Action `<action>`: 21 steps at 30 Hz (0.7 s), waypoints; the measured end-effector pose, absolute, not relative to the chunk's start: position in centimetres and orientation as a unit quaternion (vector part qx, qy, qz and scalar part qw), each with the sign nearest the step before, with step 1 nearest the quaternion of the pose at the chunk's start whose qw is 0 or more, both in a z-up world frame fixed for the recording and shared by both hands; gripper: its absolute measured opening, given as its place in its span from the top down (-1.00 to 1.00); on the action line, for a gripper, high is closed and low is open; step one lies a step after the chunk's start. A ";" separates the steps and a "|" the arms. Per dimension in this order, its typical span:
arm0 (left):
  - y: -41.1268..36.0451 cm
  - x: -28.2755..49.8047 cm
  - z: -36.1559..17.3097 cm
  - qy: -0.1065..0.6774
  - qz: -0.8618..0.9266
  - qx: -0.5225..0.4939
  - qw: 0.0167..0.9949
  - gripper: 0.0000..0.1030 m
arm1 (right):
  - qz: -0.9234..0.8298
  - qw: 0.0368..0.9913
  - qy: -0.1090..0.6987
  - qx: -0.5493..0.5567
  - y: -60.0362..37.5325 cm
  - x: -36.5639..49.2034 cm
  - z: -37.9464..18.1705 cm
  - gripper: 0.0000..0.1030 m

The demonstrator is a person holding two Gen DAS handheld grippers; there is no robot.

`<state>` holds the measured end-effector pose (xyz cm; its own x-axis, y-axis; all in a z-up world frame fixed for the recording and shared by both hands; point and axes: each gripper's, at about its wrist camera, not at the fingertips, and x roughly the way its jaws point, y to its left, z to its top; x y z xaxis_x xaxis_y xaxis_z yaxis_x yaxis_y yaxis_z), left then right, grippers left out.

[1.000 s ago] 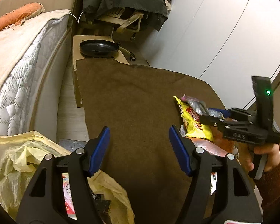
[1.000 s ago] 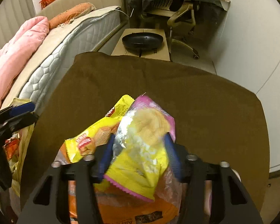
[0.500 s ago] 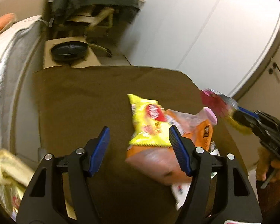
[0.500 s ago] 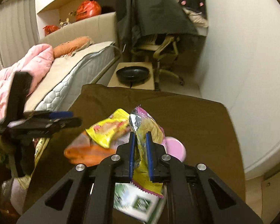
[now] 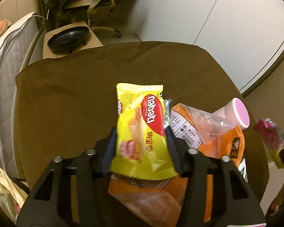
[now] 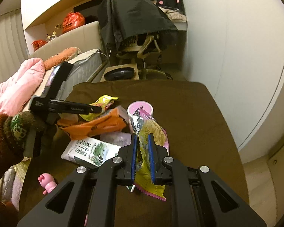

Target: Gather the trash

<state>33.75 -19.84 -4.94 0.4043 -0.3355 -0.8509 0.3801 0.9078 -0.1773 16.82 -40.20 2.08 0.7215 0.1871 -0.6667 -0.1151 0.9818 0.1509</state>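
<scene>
- Brown cloth point(image 5: 70, 94) covers the table; a mattress point(image 5: 3, 79) lies along its left side, and beyond the far edge a black pan point(image 5: 68, 37) sits on a cardboard box before an office chair point(image 5: 96, 5) hung with dark clothes.
- At the table's left edge, low in the left wrist view, a yellow bag point(image 5: 1, 191) hangs open.
- The left gripper point(image 5: 141, 145) points down over the trash pile, held by a hand in a knitted sleeve point(image 6: 9, 132); its jaws are closing around a yellow wafer pack point(image 5: 142, 130). The blue pads stand at both sides of the pack; whether they press it yet cannot be told.
- Under and right of that pack lies an orange wrapper point(image 5: 223, 147) with a clear plastic scrap on it.
- Near the front of the pile lies a white milk carton point(image 6: 90, 151), and a small pink toy point(image 6: 47, 183) lies at the table's near left corner.
- A pink-topped cup point(image 6: 140, 107) lies on its side at the pile's right end.
- The right gripper point(image 6: 142, 151) is clamped tight on a pink and yellow snack bag point(image 6: 151, 132), lifted clear of the cloth, just in front of the cup.
- White wall panels close the right side.
</scene>
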 end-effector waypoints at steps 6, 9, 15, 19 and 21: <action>-17.8 32.2 -3.6 0.487 -0.212 0.013 0.847 0.60 | 0.096 0.924 0.366 0.063 -39.8 16.8 1.1 0.77; -16.9 31.3 -2.9 0.482 -0.214 0.008 0.850 0.62 | 0.102 0.923 0.364 0.066 -39.2 16.8 1.0 0.77; -15.8 29.1 -1.1 0.466 -0.217 0.007 0.858 0.62 | 0.111 0.925 0.359 0.061 -38.1 16.7 1.5 0.77; -15.9 27.8 0.0 0.451 -0.224 0.016 0.864 0.62 | 0.114 0.925 0.357 0.056 -37.7 16.3 1.9 0.77; -16.0 27.4 0.3 0.447 -0.229 0.015 0.865 0.62 | 0.115 0.925 0.358 0.054 -37.5 16.2 1.9 0.77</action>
<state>27.40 -15.97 0.31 0.4958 -0.3821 -0.7799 0.4087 0.8950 -0.1786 16.18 -37.46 1.92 0.7172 0.2526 -0.6495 -0.1746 0.9674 0.1834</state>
